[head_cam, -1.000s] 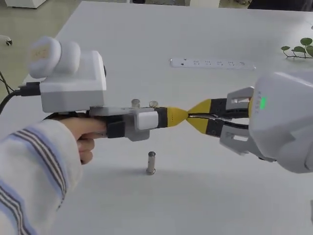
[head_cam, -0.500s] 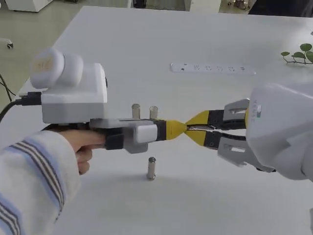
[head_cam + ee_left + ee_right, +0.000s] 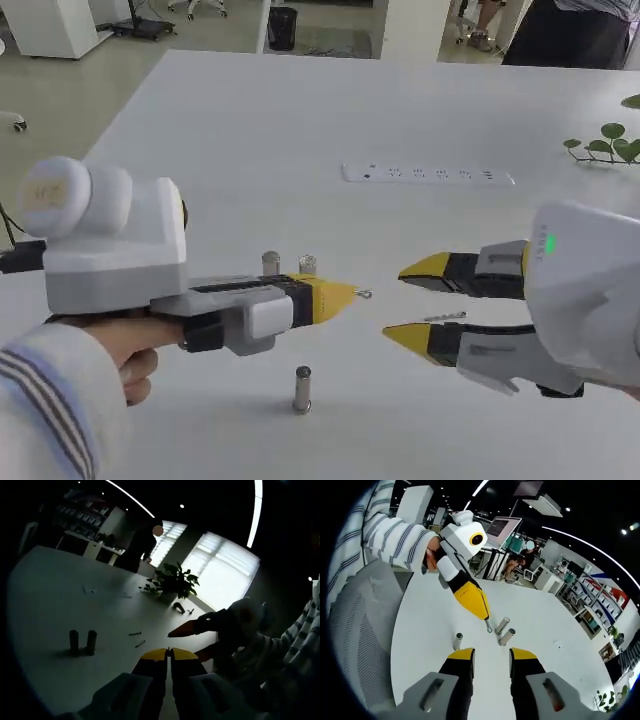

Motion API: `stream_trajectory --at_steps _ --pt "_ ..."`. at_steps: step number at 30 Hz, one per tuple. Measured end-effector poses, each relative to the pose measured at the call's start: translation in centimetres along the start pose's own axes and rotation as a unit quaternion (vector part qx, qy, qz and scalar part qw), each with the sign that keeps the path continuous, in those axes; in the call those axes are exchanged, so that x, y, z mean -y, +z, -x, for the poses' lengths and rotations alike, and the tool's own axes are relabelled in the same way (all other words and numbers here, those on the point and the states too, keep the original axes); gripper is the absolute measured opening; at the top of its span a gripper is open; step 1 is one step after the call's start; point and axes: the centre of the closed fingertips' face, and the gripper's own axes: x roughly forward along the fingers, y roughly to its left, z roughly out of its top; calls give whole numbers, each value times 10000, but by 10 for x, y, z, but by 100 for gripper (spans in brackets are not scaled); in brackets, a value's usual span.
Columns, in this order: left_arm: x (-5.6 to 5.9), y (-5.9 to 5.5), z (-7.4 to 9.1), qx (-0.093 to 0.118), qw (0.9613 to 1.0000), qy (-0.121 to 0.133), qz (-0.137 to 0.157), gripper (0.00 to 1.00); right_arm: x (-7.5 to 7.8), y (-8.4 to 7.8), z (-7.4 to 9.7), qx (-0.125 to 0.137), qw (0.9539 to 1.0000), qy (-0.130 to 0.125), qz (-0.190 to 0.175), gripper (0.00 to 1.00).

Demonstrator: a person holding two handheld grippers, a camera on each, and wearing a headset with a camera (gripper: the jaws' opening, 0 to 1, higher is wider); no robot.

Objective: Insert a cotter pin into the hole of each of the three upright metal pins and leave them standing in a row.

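Observation:
My left gripper (image 3: pixel 348 293) is shut on a small cotter pin (image 3: pixel 365 294), whose loop sticks out past the yellow tips. In the right gripper view the same cotter pin (image 3: pixel 489 626) hangs from the left gripper (image 3: pixel 481 612). My right gripper (image 3: pixel 412 301) faces it a short way off, open and holding nothing. Two upright metal pins (image 3: pixel 270 263) (image 3: pixel 307 264) stand side by side behind the left gripper. A third metal pin (image 3: pixel 302 388) stands alone nearer to me. In the left gripper view, the shut left gripper (image 3: pixel 169 652) points past the two pins (image 3: pixel 74 641) (image 3: pixel 91 640).
A loose cotter pin (image 3: pixel 445 317) lies on the white table (image 3: pixel 250 130) below the right gripper; two more (image 3: pixel 135 633) (image 3: pixel 140 643) show in the left gripper view. A white power strip (image 3: pixel 428 175) lies further back. A plant sprig (image 3: pixel 600 140) sits at the far right.
The two grippers met tip to tip before; now the right one has opened and they stand apart. The cotter pin stays in the left gripper.

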Motion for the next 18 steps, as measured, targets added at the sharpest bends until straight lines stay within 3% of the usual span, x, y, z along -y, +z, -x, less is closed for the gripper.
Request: stream_trajectory --at_steps 6,8,10,13,16,18 --pt "-2 3 5 42 9988 46 -490 0 -6 -8 -1 43 9968 340 -725 26" --pt "-1 4 6 45 9981 16 -615 0 -15 -7 -1 109 9920 664 -1069 33" --pt "1 3 7 21 9966 -7 -827 0 -17 -7 -1 208 9883 772 -1298 36" --pt "4 2 8 8 9929 -66 -1192 0 -19 -10 0 191 9870 881 -1333 35" --pt "6 1 8 -20 9939 -128 -1093 0 -24 -11 2 180 9838 1060 -1433 35" --pt "9 0 8 -24 9908 -192 -1336 0 -27 -12 2 127 9832 1128 -1428 33"
